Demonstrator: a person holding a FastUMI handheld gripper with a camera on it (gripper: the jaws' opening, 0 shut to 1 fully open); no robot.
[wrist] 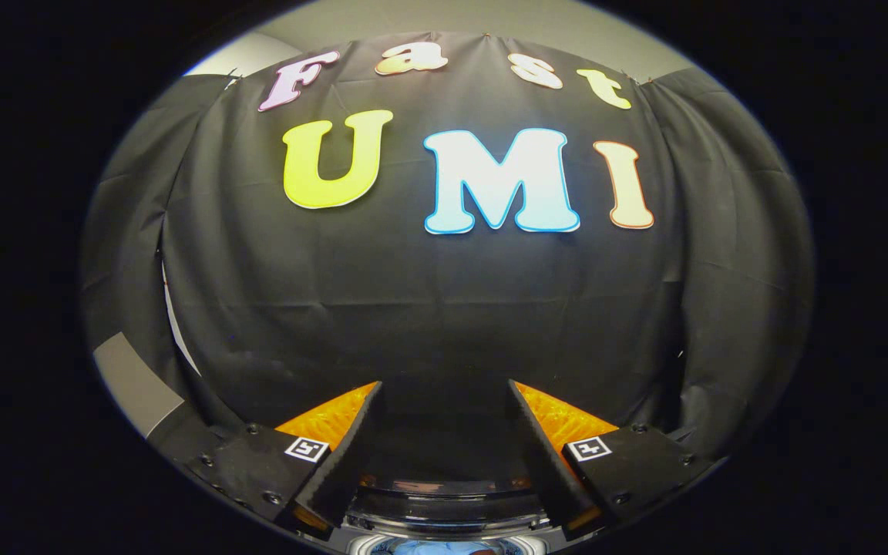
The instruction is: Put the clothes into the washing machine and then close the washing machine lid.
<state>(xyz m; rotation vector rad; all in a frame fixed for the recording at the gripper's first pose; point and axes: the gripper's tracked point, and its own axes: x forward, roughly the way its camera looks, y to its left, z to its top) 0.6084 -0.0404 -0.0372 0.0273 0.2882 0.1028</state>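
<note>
My gripper (444, 385) is open, its two fingers spread wide with nothing between them. It points at the black cloth wall, held well above the machine. Low between the finger bases I see part of the washing machine (444, 505): a dark glossy curved rim or lid edge. Below that, a pale ring borders the drum opening. Inside the ring lies a bit of light blue cloth (432, 548); most of it is cut off from sight. I cannot tell how the lid stands.
The black cloth wall (444, 308) hangs close ahead of the fingers and wraps round both sides. A pale wall strip (136, 385) shows past the cloth's left edge.
</note>
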